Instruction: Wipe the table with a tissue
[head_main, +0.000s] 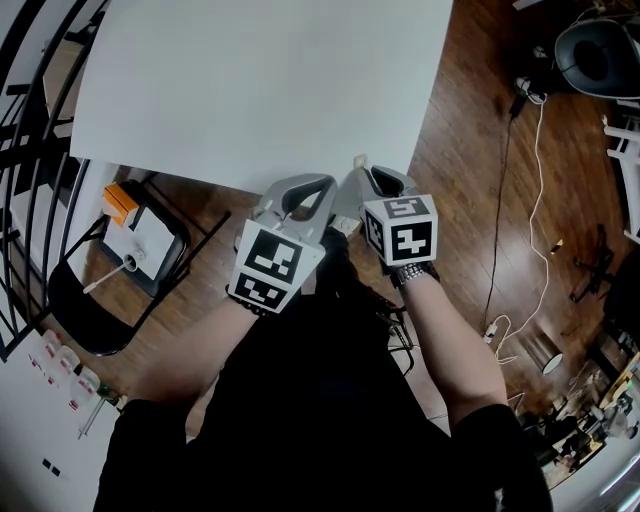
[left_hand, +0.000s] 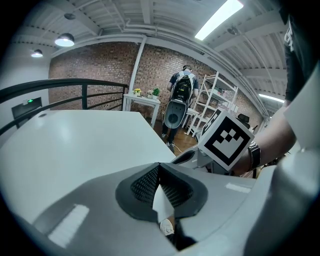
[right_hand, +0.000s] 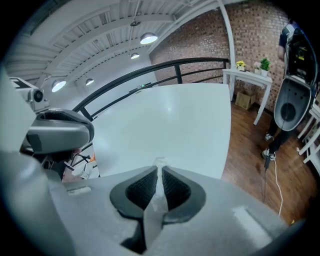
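Item one, the left hand-held gripper (left_hand: 159, 166): we log its jaws as closed together on a white tissue (left_hand: 161, 201). The tissue is a narrow strip in the seam between the black pads, its long axis running 6 to 12 o'clock, tapering toward 12 and stopping short of the jaw tips. Item two, the right hand-held gripper (right_hand: 160, 171): its jaws are likewise pressed together on tissue (right_hand: 156, 197). This is a thin band along the seam, long axis again 6 to 12 o'clock, its crumpled end poking just past the tips and pointing at the white counter (right_hand: 170, 120). We cannot tell whether the two strips belong to one sheet. In the head view we find the pair side by side, the left hand-held gripper (head_main: 303, 188) at 9 o'clock of the right hand-held gripper (head_main: 378, 178). Both are aimed toward 12 o'clock, tips at the near edge of the counter (head_main: 260, 90). Surroundings: wooden floor (head_main: 470, 200) at 3 o'clock, black chair (head_main: 90, 300) at 8 o'clock.
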